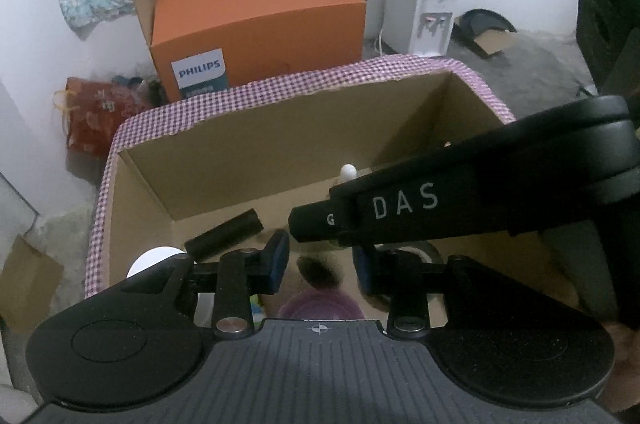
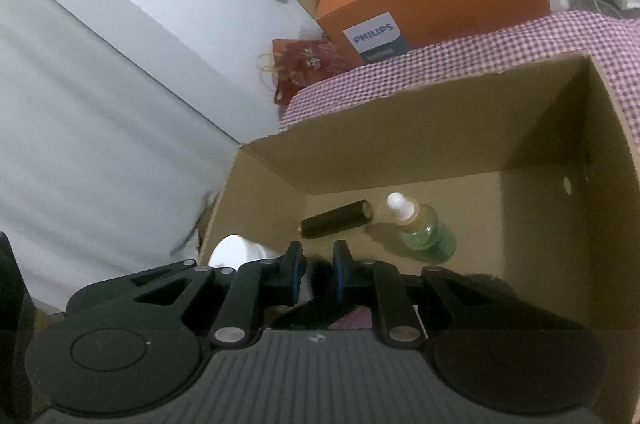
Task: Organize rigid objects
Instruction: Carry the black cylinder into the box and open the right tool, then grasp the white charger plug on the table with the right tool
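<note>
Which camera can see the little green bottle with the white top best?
The right wrist view. There the green bottle lies in full sight on the floor of the cardboard box, beside a black tube. In the left wrist view the right tool covers it; only its white tip shows.

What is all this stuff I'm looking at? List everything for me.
Cardboard box: one, brown with a purple checked rim, in the middle, open on top.
Black tube: one, lying on the box floor.
Dropper bottle: one, green with a white tip, lying beside the black tube.
White round object: one, at the box's near left corner; unclear what it is.
Orange box: one, marked Philips, behind the cardboard box, inside an open carton.
Red bag: one, on the floor by the wall.
Water dispenser: one, white, at the back.
Left gripper: black, slightly open, empty.
Right gripper: black, nearly closed, empty.
</note>
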